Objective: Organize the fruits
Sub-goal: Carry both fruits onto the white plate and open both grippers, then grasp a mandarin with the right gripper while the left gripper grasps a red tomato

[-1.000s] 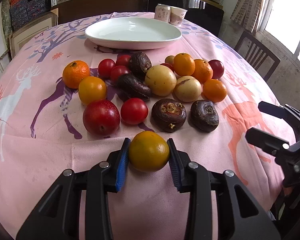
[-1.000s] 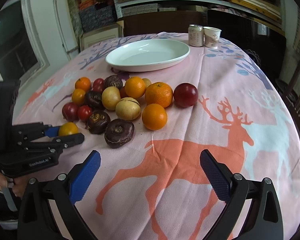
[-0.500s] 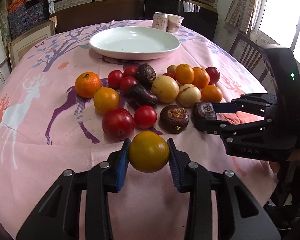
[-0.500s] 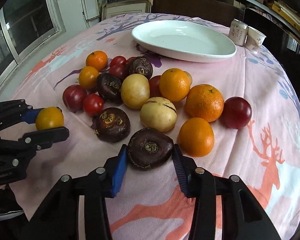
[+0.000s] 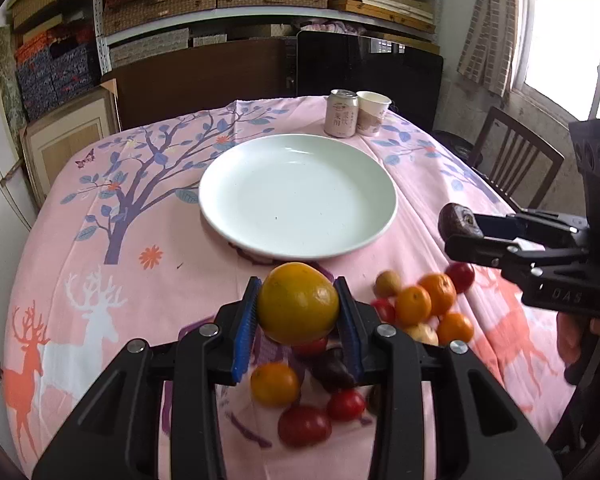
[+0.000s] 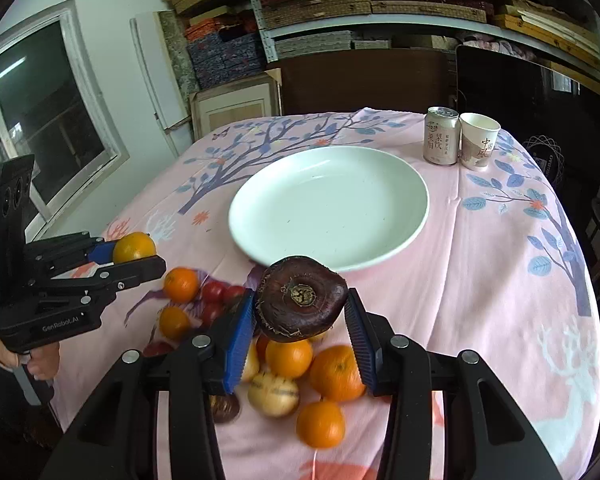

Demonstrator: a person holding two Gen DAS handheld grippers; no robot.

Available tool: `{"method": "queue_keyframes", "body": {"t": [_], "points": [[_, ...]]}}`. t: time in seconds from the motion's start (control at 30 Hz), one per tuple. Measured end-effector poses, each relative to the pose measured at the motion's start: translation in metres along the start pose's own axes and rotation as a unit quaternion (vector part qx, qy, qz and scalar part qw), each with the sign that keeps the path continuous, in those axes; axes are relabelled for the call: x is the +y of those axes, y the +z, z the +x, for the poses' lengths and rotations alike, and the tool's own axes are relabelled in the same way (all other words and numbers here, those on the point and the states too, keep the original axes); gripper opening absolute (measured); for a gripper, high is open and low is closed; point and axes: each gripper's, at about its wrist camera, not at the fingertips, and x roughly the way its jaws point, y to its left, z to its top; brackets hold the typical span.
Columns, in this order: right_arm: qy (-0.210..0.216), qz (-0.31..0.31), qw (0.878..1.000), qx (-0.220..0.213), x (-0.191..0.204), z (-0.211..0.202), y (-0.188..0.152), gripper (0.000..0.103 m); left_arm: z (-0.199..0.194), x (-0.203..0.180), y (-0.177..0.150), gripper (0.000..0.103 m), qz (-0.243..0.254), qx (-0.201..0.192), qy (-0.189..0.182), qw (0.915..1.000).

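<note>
I use the white plate (image 5: 298, 200) as my landmark. My left gripper (image 5: 298, 312) is clenched on a yellow-orange citrus fruit (image 5: 298, 302), its blue pads pressing both sides, and the fruit hangs in the air just before the near rim of the plate. My right gripper (image 6: 300, 316) grasps a dark brown wrinkled fruit (image 6: 302, 298) between its pads, also lifted, close to the near rim of the plate. The plate holds nothing. The other fruits lie in a heap (image 6: 300, 364) on the pink tablecloth (image 5: 160, 240), on the near side of the plate: oranges, small red ones and pale yellow ones, a little blurred. Behind the plate, at the far edge of the table, a drink can (image 6: 441, 136) stands touching a paper cup (image 6: 479, 141).
</note>
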Motion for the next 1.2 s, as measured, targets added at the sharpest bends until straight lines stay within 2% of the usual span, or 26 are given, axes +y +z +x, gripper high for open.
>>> {"method": "queue_keyframes", "body": {"t": [0.1,0.2,0.27,0.4,0.43,0.47,0.5,0.53,0.57,0.67,0.73,0.8,1.0,1.2], "points": [[-0.009,0.024,1.000,0.019,-0.011,0.038,0.022,0.045,0.040,0.004,0.031,0.036,-0.020,0.019,0.013,0.9995],[-0.014,0.059,0.997,0.047,-0.022,0.072,0.031,0.045,0.083,0.015,0.049,0.036,-0.071,0.054,-0.004,0.9960],[-0.013,0.074,0.995,0.066,-0.029,0.088,0.033,0.046,0.107,0.016,0.052,0.036,-0.080,0.073,0.003,0.9941],[0.000,0.112,0.992,0.063,-0.045,0.098,0.035,0.046,0.135,0.024,0.052,0.036,-0.114,0.110,-0.005,0.9874],[0.007,0.118,0.991,0.065,-0.048,0.097,0.036,0.047,0.138,0.028,0.051,0.041,-0.124,0.114,-0.008,0.9857],[0.009,0.118,0.991,0.065,-0.049,0.097,0.036,0.047,0.137,0.031,0.050,0.050,-0.128,0.110,-0.013,0.9856],[0.007,0.116,0.991,0.063,-0.049,0.093,0.035,0.047,0.133,0.033,0.050,0.066,-0.129,0.097,-0.008,0.9869],[0.008,0.115,0.992,0.058,-0.047,0.088,0.033,0.049,0.125,0.036,0.051,0.074,-0.130,0.077,0.002,0.9885],[0.011,0.115,0.992,0.053,-0.047,0.082,0.031,0.051,0.118,0.039,0.052,0.077,-0.131,0.064,0.007,0.9892],[0.012,0.112,0.993,0.046,-0.047,0.064,0.023,0.053,0.098,0.048,0.049,0.080,-0.136,0.055,-0.002,0.9892],[0.015,0.101,0.994,0.043,-0.046,0.050,0.013,0.063,0.082,0.056,0.039,0.087,-0.142,0.055,-0.001,0.9883],[0.001,0.079,0.996,0.041,-0.040,0.035,-0.001,0.066,0.067,0.062,0.024,0.087,-0.138,0.050,0.005,0.9891],[-0.032,0.014,0.999,0.020,-0.023,-0.010,-0.043,0.067,0.033,0.065,-0.024,0.087,-0.106,0.053,0.025,0.9926],[-0.048,-0.041,0.996,0.063,0.001,-0.012,-0.086,0.066,0.013,0.055,-0.065,0.087,-0.097,0.064,0.011,0.9931]]}}
